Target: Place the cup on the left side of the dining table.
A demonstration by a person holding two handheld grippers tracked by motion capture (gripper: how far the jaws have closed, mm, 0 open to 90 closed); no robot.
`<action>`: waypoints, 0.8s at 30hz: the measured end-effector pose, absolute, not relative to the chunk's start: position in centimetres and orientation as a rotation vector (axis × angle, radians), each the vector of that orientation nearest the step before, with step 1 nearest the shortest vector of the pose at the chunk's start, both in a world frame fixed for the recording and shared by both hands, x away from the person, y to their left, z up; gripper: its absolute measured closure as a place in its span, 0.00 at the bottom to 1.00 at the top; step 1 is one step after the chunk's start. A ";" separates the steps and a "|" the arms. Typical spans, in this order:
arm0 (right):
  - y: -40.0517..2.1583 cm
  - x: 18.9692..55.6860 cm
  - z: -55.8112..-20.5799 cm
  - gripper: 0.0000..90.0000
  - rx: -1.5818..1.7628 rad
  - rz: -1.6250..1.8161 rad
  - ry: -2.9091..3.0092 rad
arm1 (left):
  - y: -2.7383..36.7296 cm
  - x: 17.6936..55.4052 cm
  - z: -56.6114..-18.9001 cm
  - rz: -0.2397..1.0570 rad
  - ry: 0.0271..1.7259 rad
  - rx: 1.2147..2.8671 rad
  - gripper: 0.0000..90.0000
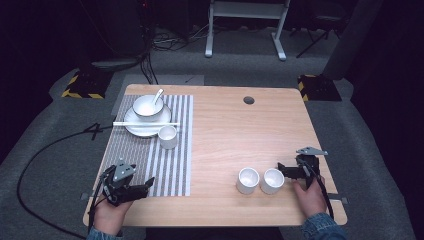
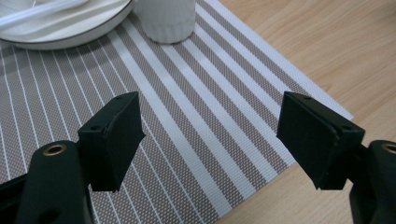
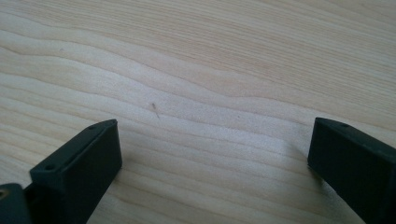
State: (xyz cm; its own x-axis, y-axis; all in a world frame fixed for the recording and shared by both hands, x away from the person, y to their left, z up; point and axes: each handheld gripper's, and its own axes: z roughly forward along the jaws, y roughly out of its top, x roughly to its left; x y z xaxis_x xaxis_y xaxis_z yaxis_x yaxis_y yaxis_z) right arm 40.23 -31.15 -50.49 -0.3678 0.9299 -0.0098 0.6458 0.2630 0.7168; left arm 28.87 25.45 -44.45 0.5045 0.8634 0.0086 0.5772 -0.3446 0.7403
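Left gripper (image 1: 145, 186): at the near left of the table (image 1: 235, 135), over the near edge of the striped placemat (image 1: 175, 160); jaws spread, nothing between them.
Small cup (image 1: 168, 137): upright on the placemat, just beside the plate (image 1: 131, 126), well ahead of the left gripper's jaws.
Plate: carrying a bowl (image 1: 147, 106) with a spoon (image 1: 158, 95), chopsticks (image 1: 145, 123) laid across.
Right gripper (image 1: 284, 169): at the near right, jaws spread above bare wood, tips just beside the right cup (image 1: 272, 180); contact not discernible.
Left cup (image 1: 248, 180): touching or nearly touching the right cup, on the side away from the right gripper.
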 end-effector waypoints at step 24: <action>-31.2 40.2 -50.5 0.03 1.427 0.881 2.107 | 27.3 29.5 -48.8 0.447 1.303 2.116 0.24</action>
